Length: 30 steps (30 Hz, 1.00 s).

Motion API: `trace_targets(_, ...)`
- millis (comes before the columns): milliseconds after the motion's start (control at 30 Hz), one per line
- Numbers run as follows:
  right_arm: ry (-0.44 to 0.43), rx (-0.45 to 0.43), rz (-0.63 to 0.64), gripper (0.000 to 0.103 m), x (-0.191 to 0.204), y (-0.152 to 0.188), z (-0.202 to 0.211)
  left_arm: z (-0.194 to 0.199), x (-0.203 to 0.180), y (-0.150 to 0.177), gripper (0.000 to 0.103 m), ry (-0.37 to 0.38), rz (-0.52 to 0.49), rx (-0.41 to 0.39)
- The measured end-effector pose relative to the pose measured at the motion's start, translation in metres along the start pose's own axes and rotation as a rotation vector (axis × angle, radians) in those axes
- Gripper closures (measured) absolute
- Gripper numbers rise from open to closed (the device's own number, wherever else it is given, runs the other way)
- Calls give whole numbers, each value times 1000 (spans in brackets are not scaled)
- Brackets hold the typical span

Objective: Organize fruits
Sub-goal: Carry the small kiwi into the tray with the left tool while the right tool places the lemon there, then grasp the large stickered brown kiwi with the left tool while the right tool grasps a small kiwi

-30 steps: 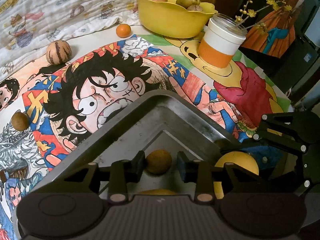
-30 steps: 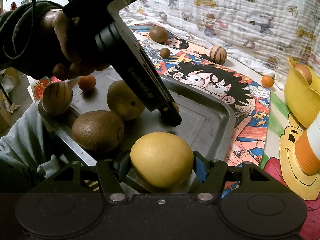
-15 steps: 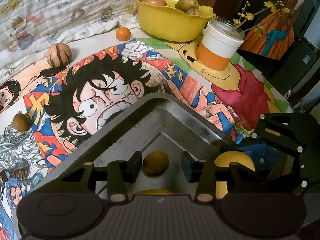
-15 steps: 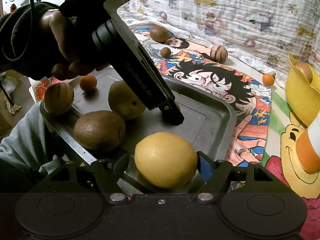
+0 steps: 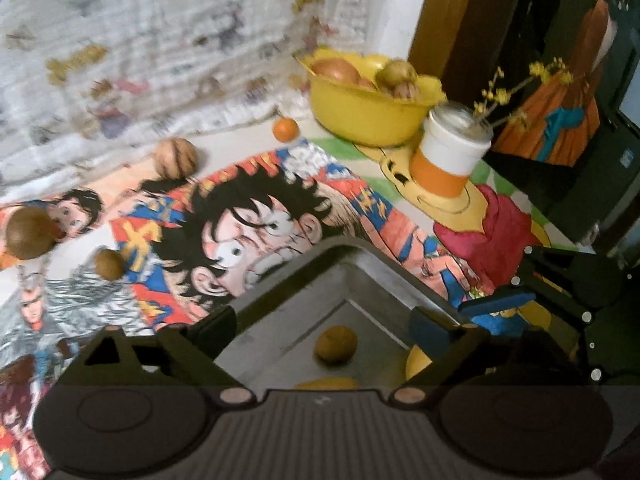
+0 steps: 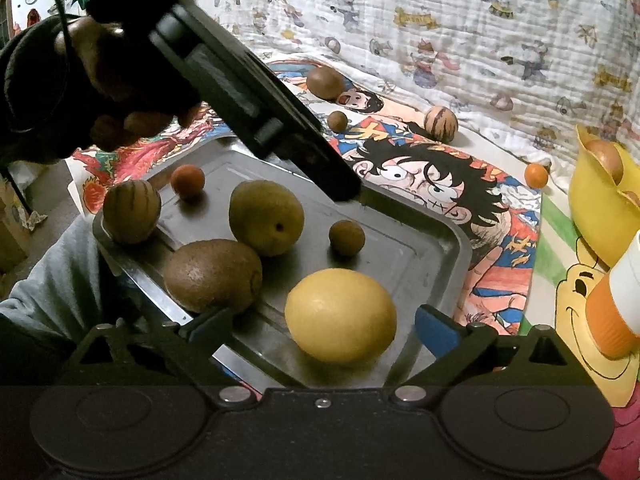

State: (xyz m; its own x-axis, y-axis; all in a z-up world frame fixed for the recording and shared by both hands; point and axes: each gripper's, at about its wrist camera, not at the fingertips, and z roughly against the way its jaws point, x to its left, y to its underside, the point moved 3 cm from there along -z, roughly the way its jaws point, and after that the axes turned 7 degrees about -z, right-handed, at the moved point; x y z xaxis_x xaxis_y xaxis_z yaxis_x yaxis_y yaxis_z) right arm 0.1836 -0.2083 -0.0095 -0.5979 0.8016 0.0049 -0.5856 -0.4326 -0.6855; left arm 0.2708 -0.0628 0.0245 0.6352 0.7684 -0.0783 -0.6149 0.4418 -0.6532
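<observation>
A metal tray [image 6: 436, 248] holds a yellow lemon [image 6: 340, 314], a kiwi [image 6: 212, 276], a green-brown pear [image 6: 266, 218], a striped fruit [image 6: 132, 210], a small orange fruit [image 6: 188, 181] and a small brown fruit [image 6: 347, 237]. My right gripper [image 6: 320, 328] is open around the lemon, which rests on the tray. My left gripper [image 5: 320, 328] is open, raised above the small brown fruit [image 5: 336, 344] on the tray [image 5: 360, 280]. Loose on the cloth lie a striped fruit [image 5: 176, 158], a small orange [image 5: 285, 129], a brown fruit [image 5: 30, 232] and a small brown one [image 5: 109, 264].
A yellow bowl [image 5: 360, 116] of fruit stands at the back. A white and orange cup [image 5: 450, 152] with a twig stands beside it. A quilted cloth [image 6: 440, 12] rises behind the cartoon mat [image 6: 440, 184]. The person's hand [image 6: 100, 80] holds the left gripper over the tray.
Both grippers opened wide. The left let go of the small brown fruit and lifted up and back. The right let go of the lemon, now resting on the tray.
</observation>
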Motion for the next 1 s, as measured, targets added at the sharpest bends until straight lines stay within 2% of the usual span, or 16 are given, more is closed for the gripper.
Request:
trace_targets(267, -16, -8, -14, 1, -2, -10, 6, 46, 26, 20, 1, -101, 107, -91)
trace_targets(400, -22, -17, -27, 1, -3, -17, 7, 70, 51, 33, 1, -148, 224, -170)
trace_targets(533, -14, -37, -22, 1, -3, -24, 8, 94, 85, 47, 1, -188, 388, -268)
trace_targets(600, -10, -53, -23, 1, -4, -30, 8, 103, 101, 54, 1, -206, 448, -288)
trace_targets(800, -13, -98, -38, 1, -10, -52, 4, 119, 130, 77, 1, -310, 500, -250)
trace_targets(933, -3, -120, -51, 1, -16, -71, -3, 116, 141, 93, 1, -414, 500, -156)
trace_targets(1000, 0, -127, -58, 1, -19, -82, -7, 113, 144, 100, 1, -432, 504, -124)
